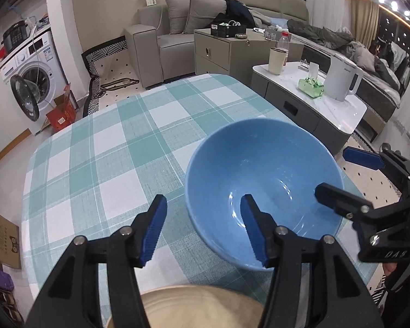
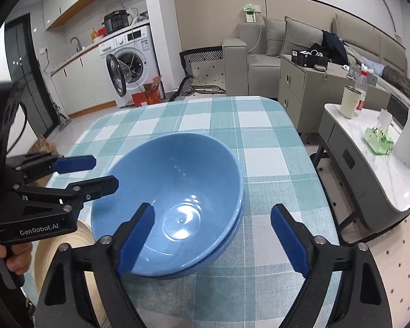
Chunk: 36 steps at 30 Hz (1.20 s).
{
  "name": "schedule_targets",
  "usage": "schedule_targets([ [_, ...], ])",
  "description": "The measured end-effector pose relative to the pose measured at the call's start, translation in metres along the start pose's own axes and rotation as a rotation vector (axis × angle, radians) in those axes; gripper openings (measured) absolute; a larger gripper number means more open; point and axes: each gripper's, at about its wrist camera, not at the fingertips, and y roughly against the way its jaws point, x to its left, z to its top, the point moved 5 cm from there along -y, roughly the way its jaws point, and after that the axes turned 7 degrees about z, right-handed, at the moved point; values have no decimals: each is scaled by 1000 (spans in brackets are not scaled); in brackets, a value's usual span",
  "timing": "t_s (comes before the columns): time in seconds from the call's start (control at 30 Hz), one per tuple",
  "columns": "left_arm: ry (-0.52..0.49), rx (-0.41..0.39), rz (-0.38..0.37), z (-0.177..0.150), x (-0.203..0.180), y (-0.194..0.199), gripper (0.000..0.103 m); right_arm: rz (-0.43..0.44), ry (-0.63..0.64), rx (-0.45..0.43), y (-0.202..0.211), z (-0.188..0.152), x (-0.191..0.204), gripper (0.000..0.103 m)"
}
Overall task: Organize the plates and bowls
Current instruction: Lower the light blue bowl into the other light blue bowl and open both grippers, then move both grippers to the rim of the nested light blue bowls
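Blue bowl [image 2: 177, 191] sits on the checked surface [image 1: 109, 150], nested in a second blue bowl [image 2: 227, 243] whose rim shows as a lower lip under its right and near edge in the right wrist view. Judgement: the two are stacked because like goes with like under the task; the nesting step looks done for this pair.

Beige plate [image 1: 199, 309] lies just beside the blue bowl, on its near-left side, partly hidden under the left tool's body. Only an arc of rim is visible, so whether it is one plate or several cannot be told.

Left gripper [image 1: 205, 232]: jaws moderately apart, straddling the near-left rim of the blue bowl, one pad inside the bowl, the other outside over the cloth. No pad appears to press the wall. The grip reads as let go, the rim merely lying between the jaws.

Right gripper [image 2: 213, 237]: jaws wide, straddling the bowl's near-right rim, left pad over the bowl's interior, right pad well clear over the cloth. Nothing held.

Pose: both tools pitch steeply down toward the bowl from the near side, converging on it from either flank. A hand [image 2: 11, 257] wraps the left tool's handle at the picture's left edge.

Judgement: both tools are free to go for the next piece.
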Motion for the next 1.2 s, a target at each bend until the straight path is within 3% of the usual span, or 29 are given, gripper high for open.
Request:
schedule_targets([
  [0.1, 42, 4, -7, -5, 10, 1, 68, 33, -35, -20, 6, -2, -7, 100],
  [0.17, 84, -10, -8, -8, 18, 4, 96, 54, -52, -41, 10, -2, -11, 101],
  [0.2, 109, -19, -6, -10, 22, 6, 99, 62, -55, -48, 12, -3, -12, 102],
  [0.47, 162, -31, 2, -23, 36, 7, 103, 135, -89, -135, 20, -11, -29, 102],
  [0.63, 199, -23, -3, -27, 41, 0, 103, 159, -98, -133, 20, -13, -36, 103],
  [0.9, 223, -6, -4, -34, 39, -9, 103, 195, -89, -86, 7, -23, -32, 103],
  [1.07, 239, 11, -15, -38, 36, -15, 103, 148, -87, -55, -4, -25, -29, 103],
  [1.2, 241, 17, -20, -41, 32, -17, 103, 160, -119, -24, -13, -29, -29, 103],
])
